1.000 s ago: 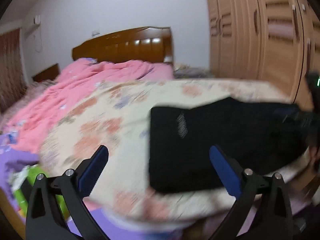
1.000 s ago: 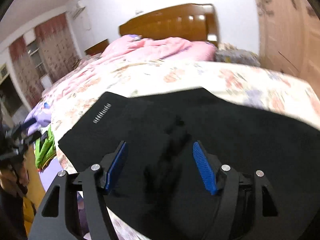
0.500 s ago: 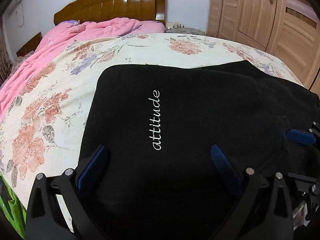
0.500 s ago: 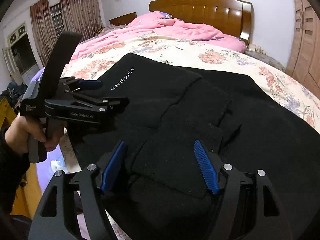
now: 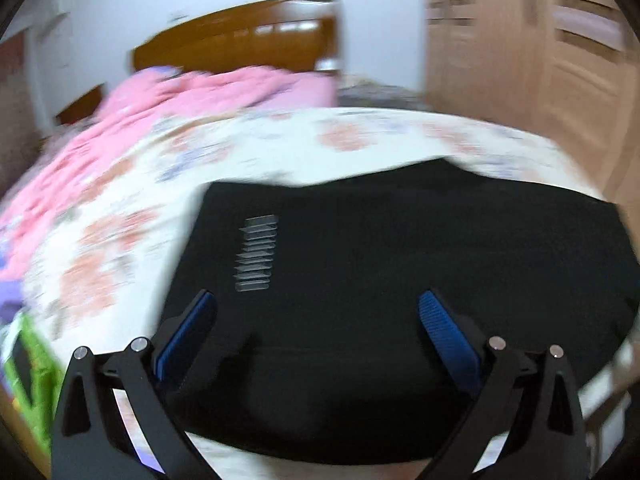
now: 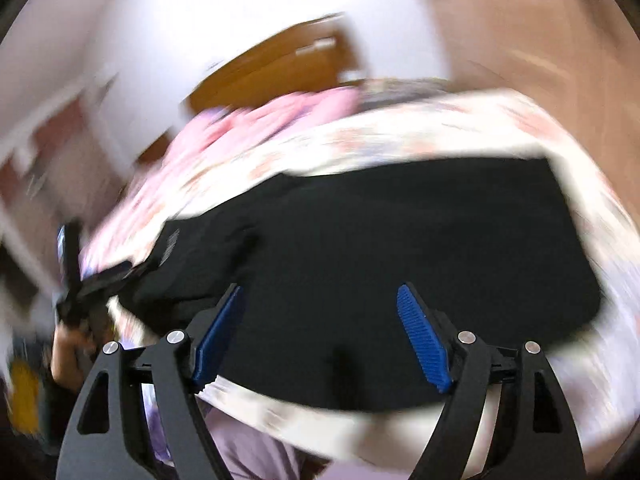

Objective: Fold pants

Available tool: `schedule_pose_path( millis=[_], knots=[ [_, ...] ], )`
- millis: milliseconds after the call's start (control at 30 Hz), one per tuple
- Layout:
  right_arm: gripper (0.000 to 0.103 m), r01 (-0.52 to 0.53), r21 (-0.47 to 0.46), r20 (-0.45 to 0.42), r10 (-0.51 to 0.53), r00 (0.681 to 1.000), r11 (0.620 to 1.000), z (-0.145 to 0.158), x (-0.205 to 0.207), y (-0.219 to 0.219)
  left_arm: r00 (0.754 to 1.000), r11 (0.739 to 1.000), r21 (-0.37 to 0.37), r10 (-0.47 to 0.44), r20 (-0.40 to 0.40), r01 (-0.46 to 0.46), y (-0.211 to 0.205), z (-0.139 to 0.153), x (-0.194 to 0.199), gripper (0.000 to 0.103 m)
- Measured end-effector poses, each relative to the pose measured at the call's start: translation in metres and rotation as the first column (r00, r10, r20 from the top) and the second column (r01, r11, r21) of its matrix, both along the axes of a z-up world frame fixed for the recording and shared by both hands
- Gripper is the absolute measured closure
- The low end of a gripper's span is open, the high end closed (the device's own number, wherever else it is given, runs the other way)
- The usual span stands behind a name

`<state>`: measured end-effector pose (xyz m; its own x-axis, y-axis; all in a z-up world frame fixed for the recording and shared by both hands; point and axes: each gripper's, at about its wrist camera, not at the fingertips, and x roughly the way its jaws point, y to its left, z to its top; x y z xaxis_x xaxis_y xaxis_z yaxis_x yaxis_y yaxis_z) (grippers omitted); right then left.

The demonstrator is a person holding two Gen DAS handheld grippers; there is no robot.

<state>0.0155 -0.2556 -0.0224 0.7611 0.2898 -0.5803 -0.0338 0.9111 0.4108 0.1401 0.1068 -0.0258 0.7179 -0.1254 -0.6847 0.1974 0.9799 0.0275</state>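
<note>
Black pants (image 5: 380, 280) lie folded into a flat block on the floral bedspread (image 5: 168, 184) near the bed's near edge, white lettering (image 5: 256, 252) on their left part. My left gripper (image 5: 316, 332) hovers over the near edge of the pants, open, nothing between its blue pads. In the right wrist view the same pants (image 6: 400, 248) fill the middle; my right gripper (image 6: 320, 336) is above their near edge with its jaws opening and nothing held. The left gripper (image 6: 86, 276) shows blurred at the far left, a hand (image 6: 68, 352) under it. Both views are motion-blurred.
A pink quilt (image 5: 160, 108) covers the far left of the bed below a wooden headboard (image 5: 240, 40). Wooden wardrobe doors (image 5: 540, 60) stand on the right. Green and purple items (image 5: 28, 360) lie beside the bed at the lower left.
Both grippers have drawn back towards the bed's near edge, so the pants look smaller. The right gripper's jaws stand wider, and its view has rolled. The right gripper has left the left wrist view.
</note>
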Motion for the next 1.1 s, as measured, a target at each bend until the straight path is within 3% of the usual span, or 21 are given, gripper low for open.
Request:
schedule_pose_path(
  millis=[100, 200, 333, 400, 633, 700, 800, 933, 1100],
  knots=[
    [0.026, 0.089, 0.106, -0.035, -0.085, 0.996, 0.990, -0.018, -0.028, -0.045, 0.991, 0.991, 0.029, -0.132, 0.037, 0.131, -0.048, 0.004, -0.005, 0.002],
    [0.026, 0.155, 0.131, -0.089, -0.144, 0.986, 0.979, -0.035, -0.031, -0.067, 0.981, 0.978, 0.069, -0.196, -0.001, 0.196, -0.086, -0.008, 0.005, 0.002],
    [0.026, 0.199, 0.170, -0.153, -0.174, 0.973, 0.965, -0.048, -0.018, -0.087, 0.975, 0.973, 0.109, -0.189, -0.120, 0.202, -0.100, -0.045, 0.022, 0.001],
    [0.027, 0.222, 0.187, -0.175, -0.190, 0.966, 0.957, -0.052, -0.014, -0.093, 0.975, 0.976, 0.057, -0.204, -0.086, 0.210, -0.092, -0.050, 0.020, 0.001],
    [0.027, 0.266, 0.245, -0.179, -0.226, 0.958, 0.932, -0.053, -0.002, -0.101, 0.978, 0.978, 0.060, -0.196, -0.076, 0.201, -0.091, -0.055, 0.020, 0.001],
    [0.034, 0.315, 0.215, -0.182, -0.279, 0.943, 0.924, -0.053, -0.005, -0.104, 0.977, 0.977, 0.061, -0.199, -0.076, 0.204, -0.090, -0.055, 0.019, 0.001],
    [0.033, 0.320, 0.177, -0.180, -0.289, 0.940, 0.931, -0.054, -0.006, -0.100, 0.977, 0.977, 0.063, -0.201, -0.068, 0.205, -0.090, -0.055, 0.019, 0.001],
    [0.024, 0.279, 0.021, -0.202, -0.269, 0.942, 0.960, -0.049, 0.006, -0.077, 0.978, 0.977, 0.062, -0.198, -0.058, 0.202, -0.092, -0.056, 0.017, 0.001],
    [0.015, 0.270, 0.003, -0.207, -0.264, 0.942, 0.963, -0.049, 0.019, -0.076, 0.980, 0.979, 0.058, -0.195, -0.039, 0.197, -0.091, -0.058, 0.014, 0.001]
  ],
)
